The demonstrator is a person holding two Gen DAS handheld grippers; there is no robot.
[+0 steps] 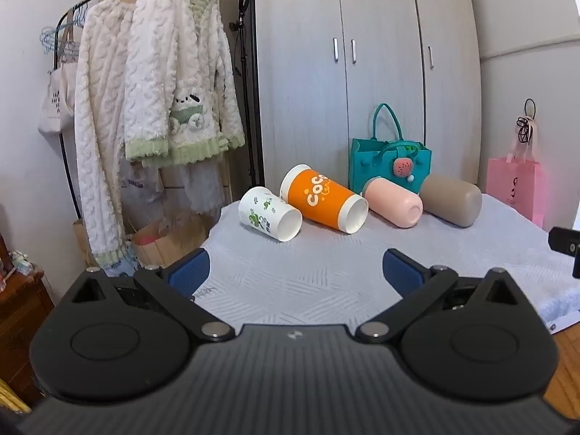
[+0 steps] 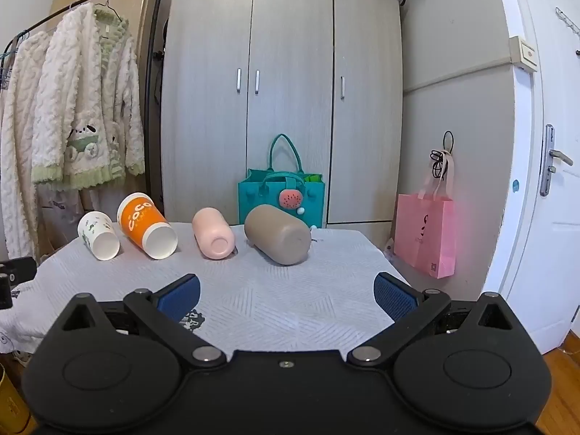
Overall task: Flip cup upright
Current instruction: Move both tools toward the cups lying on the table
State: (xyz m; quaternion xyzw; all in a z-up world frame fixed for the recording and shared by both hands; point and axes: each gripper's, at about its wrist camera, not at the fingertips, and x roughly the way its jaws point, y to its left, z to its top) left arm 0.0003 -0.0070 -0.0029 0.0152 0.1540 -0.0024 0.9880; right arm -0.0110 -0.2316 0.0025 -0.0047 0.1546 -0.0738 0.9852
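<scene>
Several cups lie on their sides in a row on the table's white cloth (image 1: 297, 282): a white floral paper cup (image 1: 268, 213) (image 2: 98, 235), an orange "CoCo" cup (image 1: 322, 199) (image 2: 145, 225), a pink cup (image 1: 393, 201) (image 2: 212, 232) and a tan cup (image 1: 453, 199) (image 2: 277, 233). My left gripper (image 1: 295, 270) is open and empty, hovering near the table's front, short of the cups. My right gripper (image 2: 286, 295) is open and empty, also well short of the row.
A teal felt bag (image 1: 388, 161) (image 2: 281, 195) stands behind the cups against a grey wardrobe (image 2: 253, 90). A pink paper bag (image 2: 424, 233) hangs at the right. A clothes rack with fluffy white jackets (image 1: 156, 108) stands left of the table.
</scene>
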